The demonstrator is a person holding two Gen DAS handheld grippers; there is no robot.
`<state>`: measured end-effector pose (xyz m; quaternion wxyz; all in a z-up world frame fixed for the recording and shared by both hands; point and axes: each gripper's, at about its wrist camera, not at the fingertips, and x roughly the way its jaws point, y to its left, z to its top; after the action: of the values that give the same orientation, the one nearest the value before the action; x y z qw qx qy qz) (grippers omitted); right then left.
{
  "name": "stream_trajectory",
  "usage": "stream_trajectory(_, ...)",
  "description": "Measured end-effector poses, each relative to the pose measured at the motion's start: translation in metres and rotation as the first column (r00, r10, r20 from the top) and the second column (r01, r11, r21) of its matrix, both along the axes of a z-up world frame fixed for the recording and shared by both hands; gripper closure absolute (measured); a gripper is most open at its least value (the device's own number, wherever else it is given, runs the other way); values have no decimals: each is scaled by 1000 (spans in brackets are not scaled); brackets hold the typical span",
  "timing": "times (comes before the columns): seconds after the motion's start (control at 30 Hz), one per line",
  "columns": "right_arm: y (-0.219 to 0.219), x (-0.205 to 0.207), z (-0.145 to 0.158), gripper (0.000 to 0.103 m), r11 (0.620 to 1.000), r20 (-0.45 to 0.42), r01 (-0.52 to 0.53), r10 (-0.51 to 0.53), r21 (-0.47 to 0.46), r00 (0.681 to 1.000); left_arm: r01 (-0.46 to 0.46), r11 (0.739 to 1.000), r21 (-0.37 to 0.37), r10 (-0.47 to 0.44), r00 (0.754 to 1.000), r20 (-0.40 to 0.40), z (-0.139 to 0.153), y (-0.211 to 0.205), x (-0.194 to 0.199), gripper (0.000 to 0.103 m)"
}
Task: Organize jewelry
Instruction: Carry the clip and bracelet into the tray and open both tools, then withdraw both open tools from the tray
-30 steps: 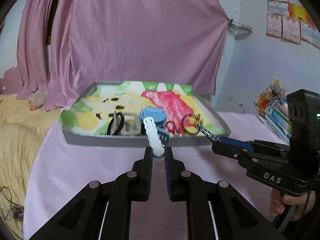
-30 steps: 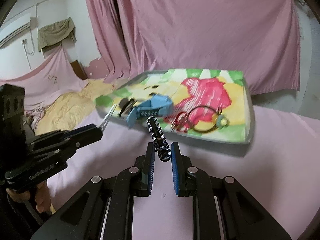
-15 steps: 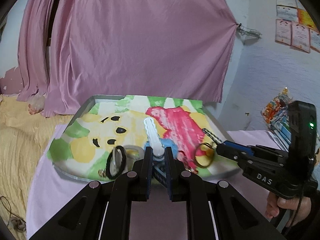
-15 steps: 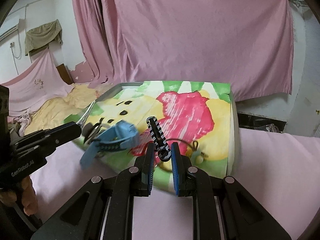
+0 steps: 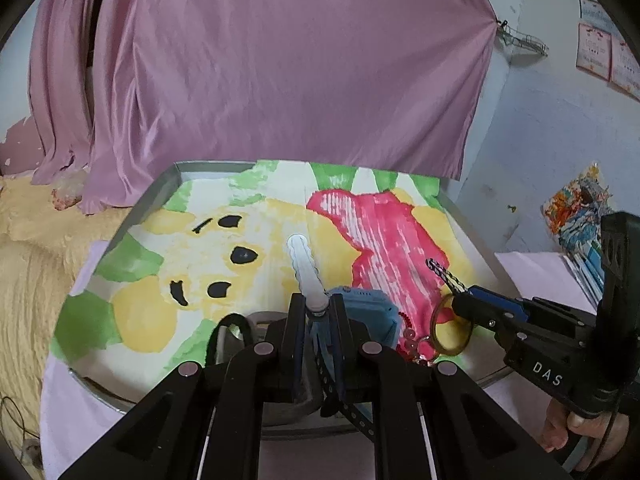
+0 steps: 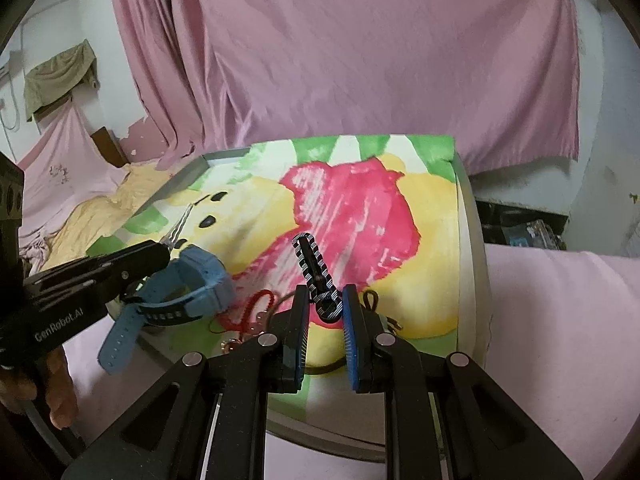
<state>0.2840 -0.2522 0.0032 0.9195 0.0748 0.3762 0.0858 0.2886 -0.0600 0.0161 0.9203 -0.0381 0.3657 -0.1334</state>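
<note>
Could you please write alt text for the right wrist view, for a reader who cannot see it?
The right gripper holds a black-and-white striped clip over a tray lined with a colourful cartoon print. To its left, the left gripper holds a white clip above a blue watch; a pink curtain hangs behind.

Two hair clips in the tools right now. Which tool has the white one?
The left tool holds the white hair clip, plain with a wavy edge. The right tool has the other hair clip, black with white stripes.
</note>
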Motion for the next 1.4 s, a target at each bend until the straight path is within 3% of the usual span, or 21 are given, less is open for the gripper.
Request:
stream_trajectory(0.57, 4, 5, -8, 88, 1000, -32, 11, -11, 5, 999, -7, 1000, 10, 7, 1000, 3, -3, 0, 0, 91)
stream_trajectory(0.8, 0, 0, -7, 85, 999, -9, 28, -27, 23, 1000, -17, 1000, 9, 17, 1000, 5, -5, 2, -1, 85)
stream_trajectory(0.9, 0, -3, -4, 74, 999, 11, 32, -32, 21, 999, -17, 1000, 3, 17, 1000, 13, -4, 3, -3, 74)
stream_trajectory(0.97, -1, -6, -2, 66, 999, 30, 38, -38, 19, 999, -25, 1000, -9, 25, 999, 34, -1, 5, -5, 56)
stream_trajectory(1.1, -4, -12, 3, 66, 997, 75, 74, -75, 16, 994, -41, 999, -18, 42, 997, 70, 2, 9, -9, 53)
stream_trajectory(1.23, -8, -17, 8, 65, 995, 114, 102, -103, 17, 988, -62, 998, -28, 64, 993, 95, 4, 13, -12, 41)
stream_trajectory(1.3, -9, -19, 10, 58, 994, 128, 108, -109, 16, 986, -66, 997, -27, 69, 991, 112, 5, 14, -14, 37)
stream_trajectory(1.37, -10, -21, 12, 49, 994, 140, 110, -112, 15, 984, -90, 996, -3, 90, 986, 140, 6, 14, -18, 23)
stream_trajectory(1.4, -10, -23, 13, 49, 993, 148, 113, -114, 15, 982, -102, 995, 8, 99, 983, 154, 7, 14, -20, 21)
